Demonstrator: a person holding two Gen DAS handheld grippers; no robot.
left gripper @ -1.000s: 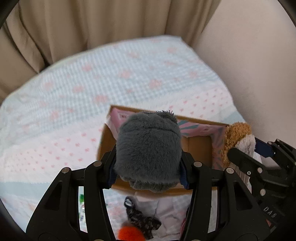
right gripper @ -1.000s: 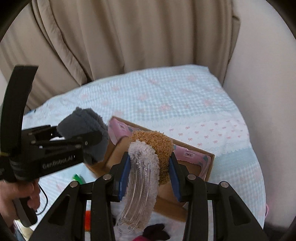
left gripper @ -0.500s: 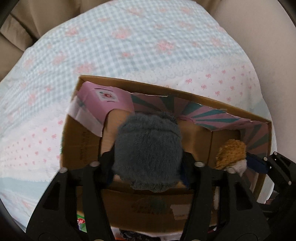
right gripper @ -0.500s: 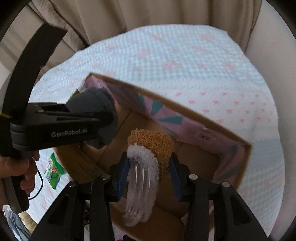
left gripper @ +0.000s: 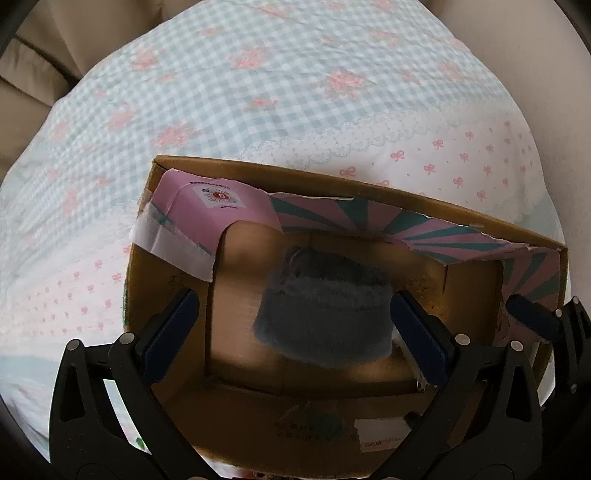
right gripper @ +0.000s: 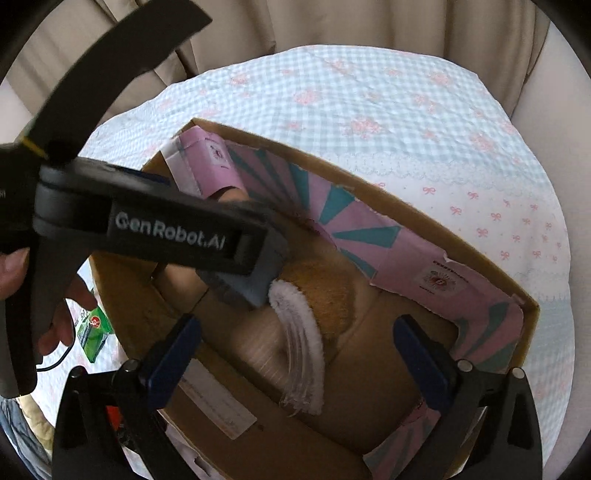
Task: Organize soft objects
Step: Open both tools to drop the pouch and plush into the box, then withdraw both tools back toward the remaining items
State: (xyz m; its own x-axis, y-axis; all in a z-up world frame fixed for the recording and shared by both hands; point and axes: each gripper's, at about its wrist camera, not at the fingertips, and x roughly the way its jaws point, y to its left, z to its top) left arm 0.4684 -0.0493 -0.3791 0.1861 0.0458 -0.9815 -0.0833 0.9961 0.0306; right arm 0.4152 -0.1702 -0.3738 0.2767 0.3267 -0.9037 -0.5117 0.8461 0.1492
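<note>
A cardboard box (left gripper: 354, 184) with pink and teal inner flaps lies open on the bed; it also shows in the right wrist view (right gripper: 406, 206). My left gripper (left gripper: 295, 321) is open above the box, and a grey plush toy (left gripper: 325, 314) sits blurred inside the box between its fingers, free of the pads. My right gripper (right gripper: 295, 339) is open above the same box. A brown and white plush toy (right gripper: 314, 306) lies loose in the box below it. The left gripper's body (right gripper: 155, 229) crosses the right wrist view and hides part of the grey toy.
The box rests on a bedspread (left gripper: 258, 74) with blue checks and pink bows. Beige curtains (right gripper: 332, 22) hang behind the bed and a wall runs along the right. A small green packet (right gripper: 92, 328) lies on the bed left of the box.
Both grippers opened over the box. The grey plush dropped from my left gripper and the brown and white plush dropped from my right gripper into the box.
</note>
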